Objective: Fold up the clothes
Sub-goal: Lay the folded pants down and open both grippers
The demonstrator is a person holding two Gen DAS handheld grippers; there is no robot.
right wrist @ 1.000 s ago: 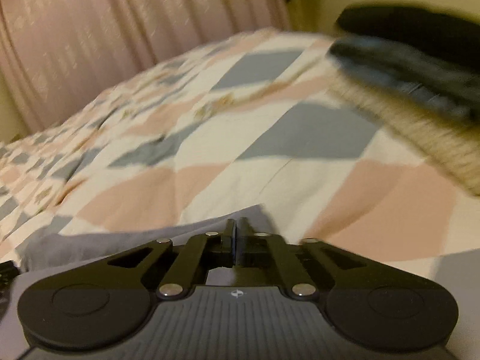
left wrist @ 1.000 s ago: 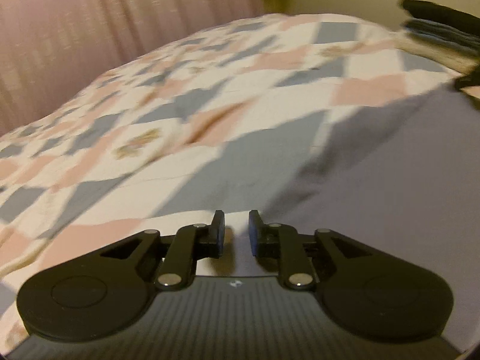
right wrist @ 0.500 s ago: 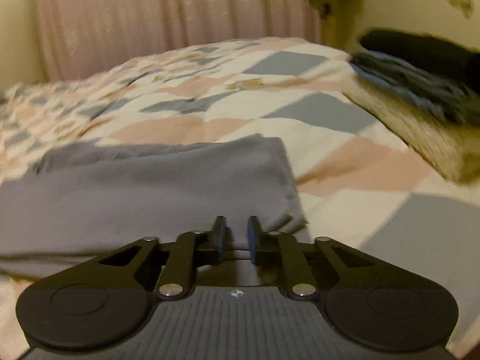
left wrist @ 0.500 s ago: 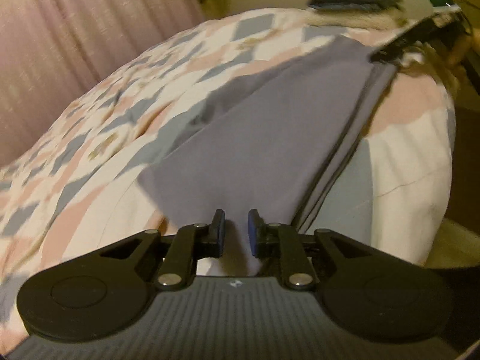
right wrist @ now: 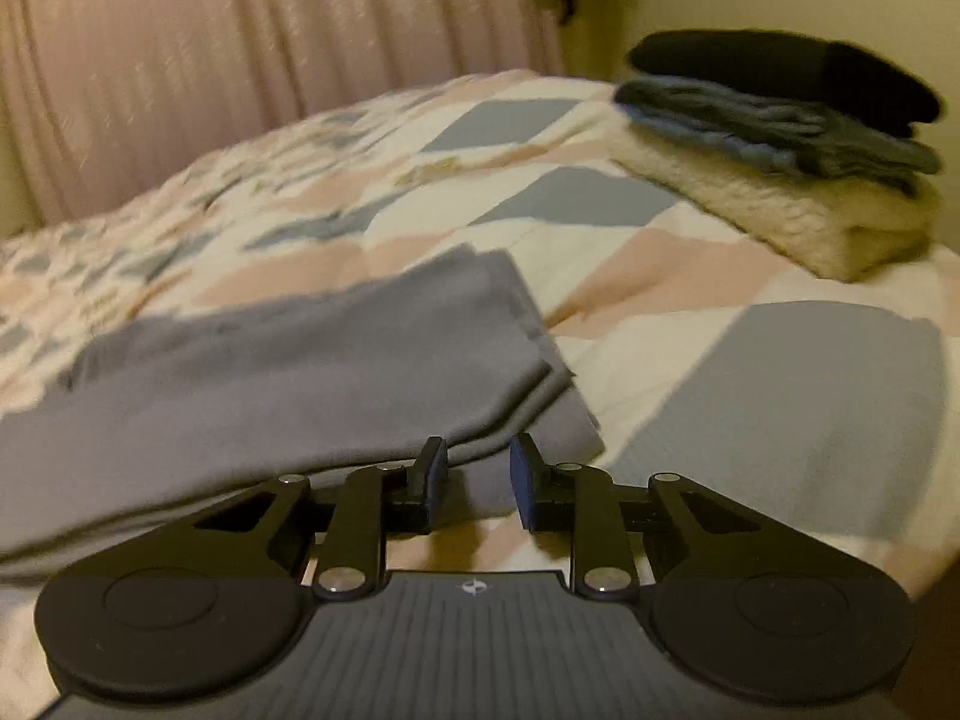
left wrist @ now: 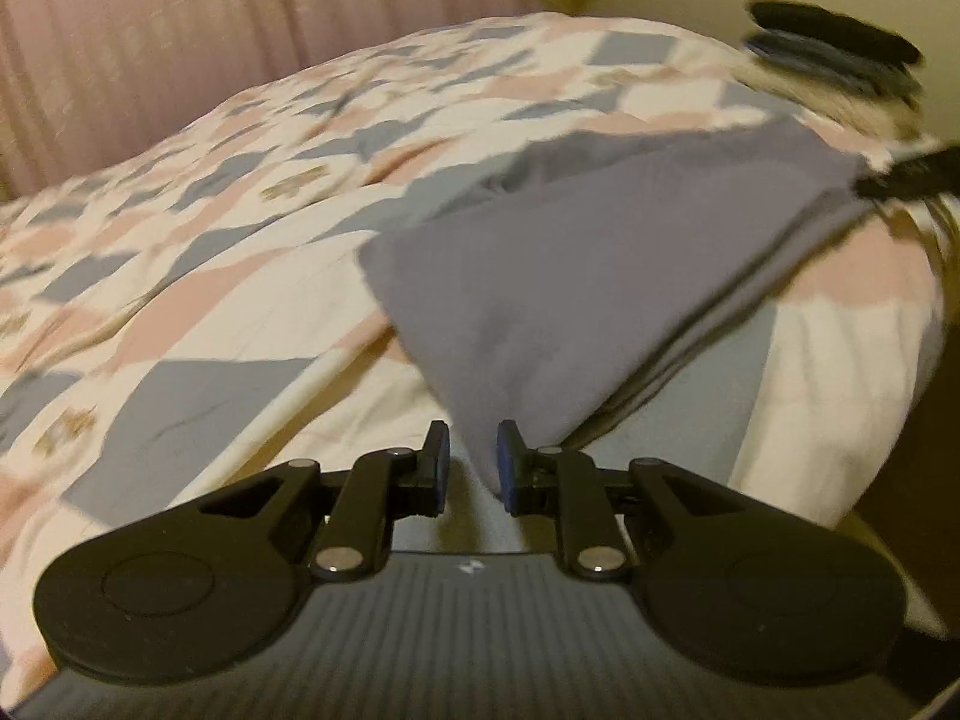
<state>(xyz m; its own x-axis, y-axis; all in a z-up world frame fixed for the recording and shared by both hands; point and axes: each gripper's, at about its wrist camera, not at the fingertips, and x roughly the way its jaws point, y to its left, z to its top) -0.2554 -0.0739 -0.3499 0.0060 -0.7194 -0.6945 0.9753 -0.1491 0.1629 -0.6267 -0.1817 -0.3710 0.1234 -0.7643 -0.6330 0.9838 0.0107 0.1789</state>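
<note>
Cloth is the thing to read here: a folded, plain grey-lilac garment (right wrist: 288, 360) lies flat on a quilted bedspread of cream, pink and grey-blue diamonds (right wrist: 780, 372), close to the bed's near edge. Its long axis runs left to right across the near side of the bed, and each end sits at one claw.

In the left wrist view, the left gripper (left wrist: 473, 459) has a pointed corner of the garment (left wrist: 600, 276) dipping between its two pads; the jaws stand narrowly apart and do not visibly pinch it. From there the cloth stretches away to the far right, where the tip of the right gripper (left wrist: 900, 177) meets the other end.

In the right wrist view, the right gripper (right wrist: 477, 477) is likewise open, a small gap between its pads, with the layered right-hand edge of the garment just ahead of it and to its left.

A stack of folded clothes, black on blue-grey on cream fleece (right wrist: 798, 156), rests well apart at the far right.

Both claws seem equally near their ends, so a fresh pinch at each looks likely to come next.
</note>
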